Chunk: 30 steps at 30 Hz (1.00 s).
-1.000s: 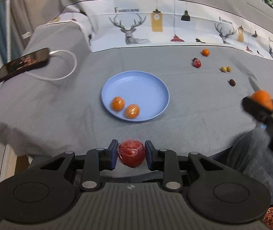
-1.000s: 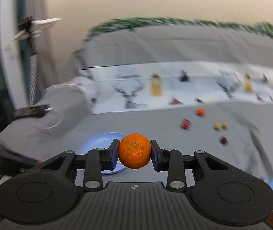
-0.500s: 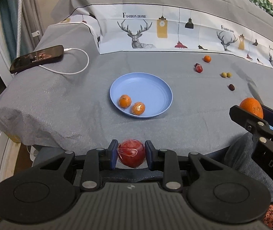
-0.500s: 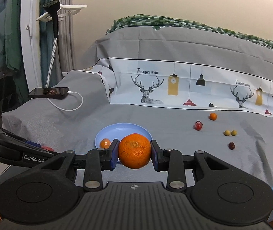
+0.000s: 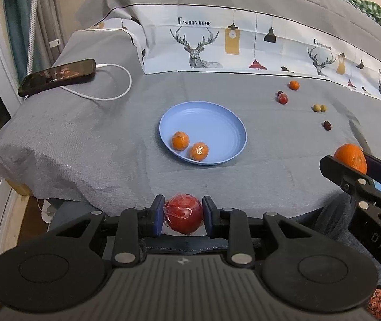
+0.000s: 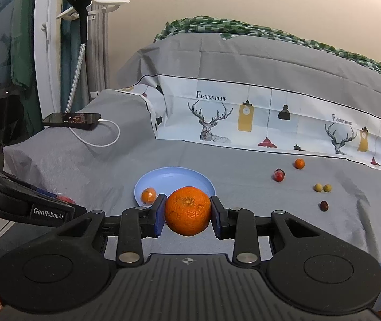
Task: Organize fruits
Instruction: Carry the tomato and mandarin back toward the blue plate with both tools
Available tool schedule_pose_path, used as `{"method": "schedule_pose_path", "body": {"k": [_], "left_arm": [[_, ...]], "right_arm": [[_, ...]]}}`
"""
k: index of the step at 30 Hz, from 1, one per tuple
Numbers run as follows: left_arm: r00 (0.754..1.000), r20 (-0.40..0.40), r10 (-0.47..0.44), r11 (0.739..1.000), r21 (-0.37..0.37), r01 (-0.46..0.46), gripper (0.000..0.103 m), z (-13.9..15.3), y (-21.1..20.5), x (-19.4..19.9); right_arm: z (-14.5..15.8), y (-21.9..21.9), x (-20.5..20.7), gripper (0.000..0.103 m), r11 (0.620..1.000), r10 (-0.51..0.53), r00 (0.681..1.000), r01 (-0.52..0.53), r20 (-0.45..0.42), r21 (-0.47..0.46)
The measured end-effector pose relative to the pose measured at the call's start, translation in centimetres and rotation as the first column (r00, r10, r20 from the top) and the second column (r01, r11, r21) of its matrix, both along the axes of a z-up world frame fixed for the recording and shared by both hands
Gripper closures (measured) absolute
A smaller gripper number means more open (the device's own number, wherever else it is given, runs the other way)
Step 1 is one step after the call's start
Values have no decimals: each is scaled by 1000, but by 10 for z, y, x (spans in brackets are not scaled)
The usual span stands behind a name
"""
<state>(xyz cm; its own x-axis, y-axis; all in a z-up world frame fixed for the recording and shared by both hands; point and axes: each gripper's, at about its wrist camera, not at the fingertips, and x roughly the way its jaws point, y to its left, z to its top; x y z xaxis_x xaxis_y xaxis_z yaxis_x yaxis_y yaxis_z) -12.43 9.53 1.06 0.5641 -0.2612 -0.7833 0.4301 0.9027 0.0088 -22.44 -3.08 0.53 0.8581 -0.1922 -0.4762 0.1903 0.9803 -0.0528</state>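
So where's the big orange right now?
The big orange is squeezed between the right tongs, up above the near edge of the grey cloth, in front of the blue plate in the right wrist view.
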Motion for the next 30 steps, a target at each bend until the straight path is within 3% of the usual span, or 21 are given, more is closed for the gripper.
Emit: {"method": "schedule_pose_path", "body": {"k": [23,30], "left_arm": [[997,-77,-27,999,35,30,70,-30,-13,23],[996,-85,-14,999,31,16,70,-29,-19,54]], "right_arm": [[-25,-13,23,67,999,-11,996,14,-93,31],[-35,-22,45,67,999,-30,992,33,-121,28]]}}
